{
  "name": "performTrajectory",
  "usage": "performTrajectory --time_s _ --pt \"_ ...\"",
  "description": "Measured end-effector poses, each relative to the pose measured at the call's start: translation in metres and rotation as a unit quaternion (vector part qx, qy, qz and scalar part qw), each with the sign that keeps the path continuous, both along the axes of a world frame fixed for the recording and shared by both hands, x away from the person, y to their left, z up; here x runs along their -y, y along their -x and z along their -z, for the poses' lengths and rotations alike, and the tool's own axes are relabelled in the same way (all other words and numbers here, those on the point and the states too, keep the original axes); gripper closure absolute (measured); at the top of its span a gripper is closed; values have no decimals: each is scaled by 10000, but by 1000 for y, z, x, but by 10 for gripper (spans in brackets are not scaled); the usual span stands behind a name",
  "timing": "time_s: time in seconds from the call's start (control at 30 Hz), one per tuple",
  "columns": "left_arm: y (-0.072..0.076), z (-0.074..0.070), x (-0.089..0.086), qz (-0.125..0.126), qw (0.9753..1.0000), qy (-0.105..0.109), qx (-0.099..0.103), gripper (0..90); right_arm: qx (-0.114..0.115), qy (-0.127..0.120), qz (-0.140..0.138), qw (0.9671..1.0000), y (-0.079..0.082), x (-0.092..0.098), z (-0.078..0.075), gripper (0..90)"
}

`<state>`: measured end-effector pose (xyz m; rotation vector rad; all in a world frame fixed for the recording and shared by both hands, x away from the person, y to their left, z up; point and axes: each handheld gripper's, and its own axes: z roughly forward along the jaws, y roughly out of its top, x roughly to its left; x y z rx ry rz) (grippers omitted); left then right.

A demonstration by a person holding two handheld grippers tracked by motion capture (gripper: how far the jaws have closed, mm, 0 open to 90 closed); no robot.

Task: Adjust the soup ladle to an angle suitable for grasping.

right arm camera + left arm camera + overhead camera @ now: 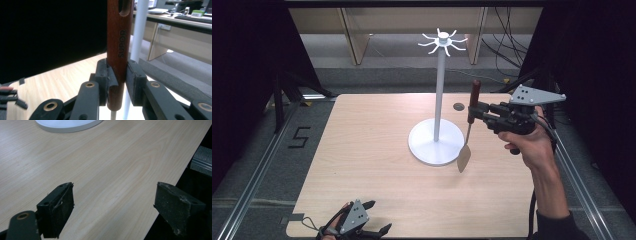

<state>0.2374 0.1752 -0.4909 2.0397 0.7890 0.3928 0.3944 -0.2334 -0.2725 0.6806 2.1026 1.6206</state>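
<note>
While the left gripper [362,225] gapes, the right gripper [476,111] clamps a spatula's [469,125] smooth wooden handle.

Wooden-handled spatula [470,125], upright, blade down

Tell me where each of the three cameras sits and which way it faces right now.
High view: above the near side, looking forward and down on the table; forearm, hand, both grippers.
Left gripper view: low over the near edge, between open jaws of the left gripper.
Right gripper view: along the right gripper, clamped on the spatula.
Shared: the white stand, in all three.
</note>
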Motion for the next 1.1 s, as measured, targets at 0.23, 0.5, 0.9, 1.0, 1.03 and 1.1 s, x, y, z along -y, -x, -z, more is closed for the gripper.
performTrajectory --time_s 0.23,0.5,0.9,1.0,1.03,1.1 --pt "0 0 0 32 10000 -32 12 151 11 21 199 9998 -15 -2 -17 742" --pt "0 1 0 6 10000 -29 58 151 -41 59 320 9995 -28 -5 -29 742" --pt "-1 0 -1 33 9999 -135 71 151 -61 95 511 9986 -47 -16 -49 741" --pt "0 0 -1 38 10000 -57 43 151 -60 120 539 9985 -49 -18 -50 742" --pt "0 0 0 4 10000 -2 28 151 -58 135 569 9983 -51 -19 -49 742" --pt "-1 0 -1 26 9999 -106 58 151 -77 137 553 9983 -52 -20 -49 741"
